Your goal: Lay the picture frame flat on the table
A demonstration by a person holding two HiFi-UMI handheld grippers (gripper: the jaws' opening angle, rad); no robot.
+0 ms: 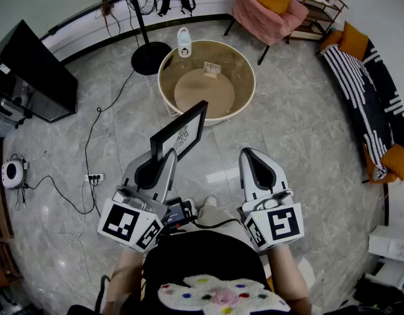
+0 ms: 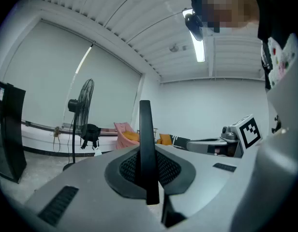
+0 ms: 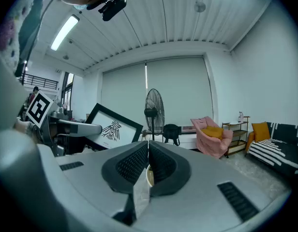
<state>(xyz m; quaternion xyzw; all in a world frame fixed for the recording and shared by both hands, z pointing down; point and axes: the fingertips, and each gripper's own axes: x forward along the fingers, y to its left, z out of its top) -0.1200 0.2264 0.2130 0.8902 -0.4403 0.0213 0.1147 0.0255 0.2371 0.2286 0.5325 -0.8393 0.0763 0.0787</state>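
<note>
beneath everything, grey veined floor tiles (image 1: 307, 149). along the right edge of the head view, a black-and-white striped sofa (image 1: 363, 87) with orange cushions. straight ahead, a round worktop (image 1: 238, 71), tan on top with a pale rim. beyond it, a pink armchair (image 1: 261, 12), and to its left the dark round base of a standing fan (image 1: 149, 56).

short of the worktop and up off the floor, the picture frame (image 1: 182, 131): black border, white sheet with a dark bird drawing. standing on edge, not flat, face turned toward the right gripper's side. long axis slanting from lower left to upper right in the head view, far top corner overlapping the worktop's near rim. in the left gripper view, edge-on as a thin dark upright bar (image 2: 146, 144); in the right gripper view, face-on (image 3: 112, 127), top edge sloping down to the right.

left gripper (image 1: 166, 157) closed on the frame's near lower part, fingers (image 2: 125, 170) clamped against both sides of that bar. right gripper (image 1: 253, 159) alongside, apart from the frame, fingers (image 3: 132, 163) pressed together.

at the worktop's far rim, a small white bottle (image 1: 183, 42); near it on the tan top, a small pale rack (image 1: 212, 69).
</note>
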